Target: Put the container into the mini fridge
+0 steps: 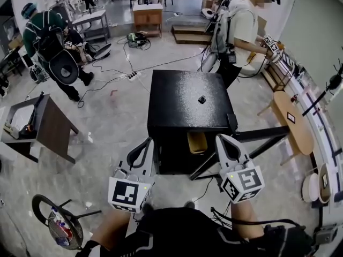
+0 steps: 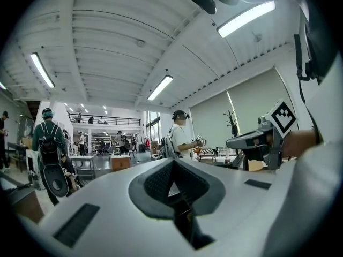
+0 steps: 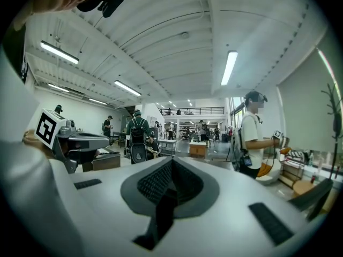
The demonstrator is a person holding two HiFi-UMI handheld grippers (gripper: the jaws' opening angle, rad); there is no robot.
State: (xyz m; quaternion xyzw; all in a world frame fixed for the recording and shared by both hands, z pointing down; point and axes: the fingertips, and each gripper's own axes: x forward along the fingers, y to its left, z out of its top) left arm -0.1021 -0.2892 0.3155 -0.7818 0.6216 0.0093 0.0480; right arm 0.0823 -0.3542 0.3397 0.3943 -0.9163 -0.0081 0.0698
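The black mini fridge point(image 1: 190, 98) stands on the floor straight ahead, and its door point(image 1: 256, 136) hangs open to the right. A yellow container point(image 1: 197, 142) shows inside the dark opening. My left gripper point(image 1: 147, 143) is level in front of the fridge's left side, shut and holding nothing. My right gripper point(image 1: 222, 139) is beside the opening's right edge, also shut and holding nothing. In the left gripper view the jaws point(image 2: 172, 167) meet with nothing between them, and the right gripper point(image 2: 262, 138) shows off to the side. The right gripper view has its jaws point(image 3: 170, 167) closed too.
A small black object point(image 1: 202, 99) lies on the fridge top. A brown table point(image 1: 40, 125) stands at left, a round wooden table point(image 1: 292, 123) at right. A person point(image 1: 241, 33) stands behind the fridge, another point(image 1: 53, 47) at far left. Cables point(image 1: 128, 68) cross the floor.
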